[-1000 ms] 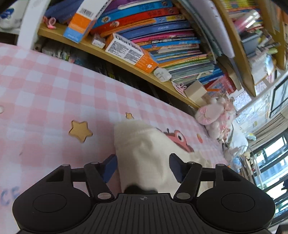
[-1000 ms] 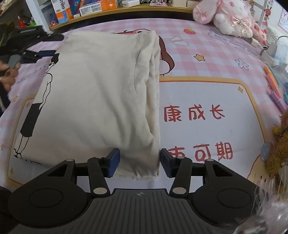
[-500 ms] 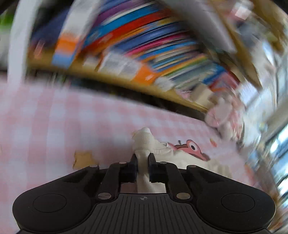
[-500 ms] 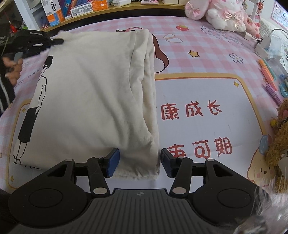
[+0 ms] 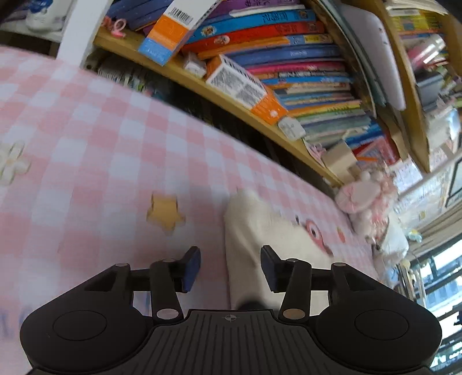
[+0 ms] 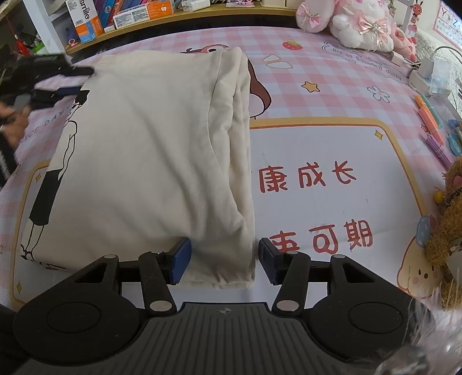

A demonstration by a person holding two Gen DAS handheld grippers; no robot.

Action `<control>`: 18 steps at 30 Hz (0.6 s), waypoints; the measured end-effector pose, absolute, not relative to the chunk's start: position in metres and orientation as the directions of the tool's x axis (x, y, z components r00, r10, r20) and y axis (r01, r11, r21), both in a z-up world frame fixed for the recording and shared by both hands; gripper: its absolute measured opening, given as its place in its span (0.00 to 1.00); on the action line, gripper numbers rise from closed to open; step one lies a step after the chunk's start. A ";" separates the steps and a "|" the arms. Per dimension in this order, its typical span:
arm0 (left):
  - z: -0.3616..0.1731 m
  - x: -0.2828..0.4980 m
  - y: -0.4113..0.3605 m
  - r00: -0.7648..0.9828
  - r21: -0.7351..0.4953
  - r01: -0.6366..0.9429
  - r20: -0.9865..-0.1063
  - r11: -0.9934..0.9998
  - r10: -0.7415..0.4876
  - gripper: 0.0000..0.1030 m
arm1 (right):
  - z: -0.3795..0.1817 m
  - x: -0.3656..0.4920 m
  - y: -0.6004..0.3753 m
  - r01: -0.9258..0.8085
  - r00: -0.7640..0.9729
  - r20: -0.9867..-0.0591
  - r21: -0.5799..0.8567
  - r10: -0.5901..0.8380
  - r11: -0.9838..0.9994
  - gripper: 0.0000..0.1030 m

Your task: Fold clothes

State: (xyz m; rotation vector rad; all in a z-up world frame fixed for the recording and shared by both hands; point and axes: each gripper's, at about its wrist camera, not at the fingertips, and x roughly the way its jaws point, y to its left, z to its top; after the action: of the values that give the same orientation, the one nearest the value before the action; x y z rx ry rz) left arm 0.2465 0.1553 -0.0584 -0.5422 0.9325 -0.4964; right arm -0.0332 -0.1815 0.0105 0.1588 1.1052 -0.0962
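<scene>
Matte black hand-held grippers with blue pads

Each hand-held gripper, left [image 5: 230,269] and right [image 6: 224,259], has a ribbed black body, round side discs, silver pivot screws, a small crosshair mark; a striped sleeve [image 6: 6,157] shows.

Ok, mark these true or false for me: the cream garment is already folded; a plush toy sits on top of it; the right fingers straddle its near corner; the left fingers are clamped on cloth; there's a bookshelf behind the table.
1. The cream garment lies folded. True.
2. A plush toy sits on it. False: the pink plush toy sits at the table's far edge, apart from it.
3. The right gripper straddles its near corner. True.
4. The left gripper is clamped on cloth. False: its fingers are opening, pads off the cloth.
5. A bookshelf stands behind the table. True.
</scene>
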 end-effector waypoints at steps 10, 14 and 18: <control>-0.062 0.216 0.144 0.529 -0.678 0.158 -0.555 0.717 -0.642 0.14 | 0.010 -0.033 -0.183 0.152 0.453 -0.892 0.079 0.002 0.985 0.48; -0.037 0.195 0.115 0.604 -0.418 0.332 -0.595 0.846 -0.531 0.13 | 0.009 -0.035 -0.184 0.156 0.461 -0.887 0.082 0.001 0.984 0.48; -0.049 0.208 0.115 0.574 -0.423 0.272 -0.649 0.864 -0.499 0.19 | 0.009 -0.035 -0.183 0.157 0.464 -0.886 0.082 -0.001 0.984 0.48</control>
State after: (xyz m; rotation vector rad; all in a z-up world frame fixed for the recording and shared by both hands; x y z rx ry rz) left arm 0.2080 0.1150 -0.0490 -0.2917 0.8466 -0.4594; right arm -0.0347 -0.1831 0.0093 0.1598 1.0854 -0.0975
